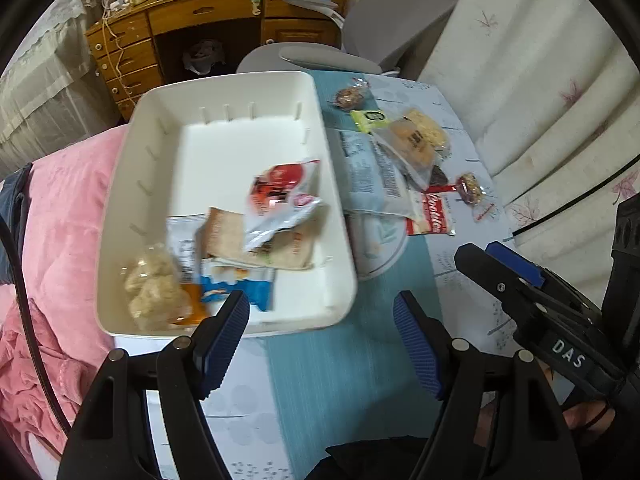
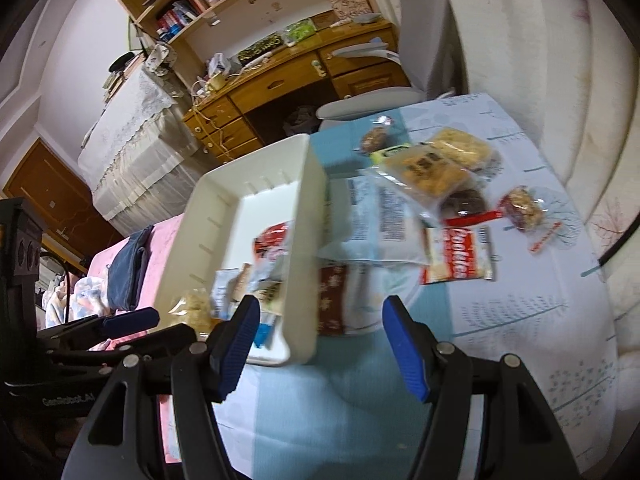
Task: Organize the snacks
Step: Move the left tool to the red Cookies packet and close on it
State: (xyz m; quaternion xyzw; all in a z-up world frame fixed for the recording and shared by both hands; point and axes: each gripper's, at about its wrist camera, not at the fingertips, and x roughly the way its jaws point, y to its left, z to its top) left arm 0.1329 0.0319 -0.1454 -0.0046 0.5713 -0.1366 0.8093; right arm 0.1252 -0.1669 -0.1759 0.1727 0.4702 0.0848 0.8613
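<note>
A white bin [image 1: 132, 184] [image 2: 308, 184] stands on the patterned tablecloth and holds several snack packets, among them a red and white packet [image 1: 280, 196] and a clear bag of pale puffs [image 1: 156, 292]. More snacks lie to its right: a red cookies packet [image 1: 434, 212] [image 2: 460, 260], a large pale blue bag [image 1: 368, 172] [image 2: 372, 216], crackers [image 2: 428, 172] and a brown packet [image 2: 332, 300]. My left gripper [image 1: 320, 344] is open and empty at the bin's near edge. My right gripper [image 2: 316, 348] is open and empty just right of the bin, and shows in the left wrist view [image 1: 500, 264].
A pink bedspread [image 1: 60, 240] lies left of the table. A wooden desk [image 1: 208, 20] and a grey chair [image 1: 384, 20] stand behind. White cushions [image 1: 540, 80] run along the right side. A dark blue folded cloth [image 2: 128, 272] rests on the bed.
</note>
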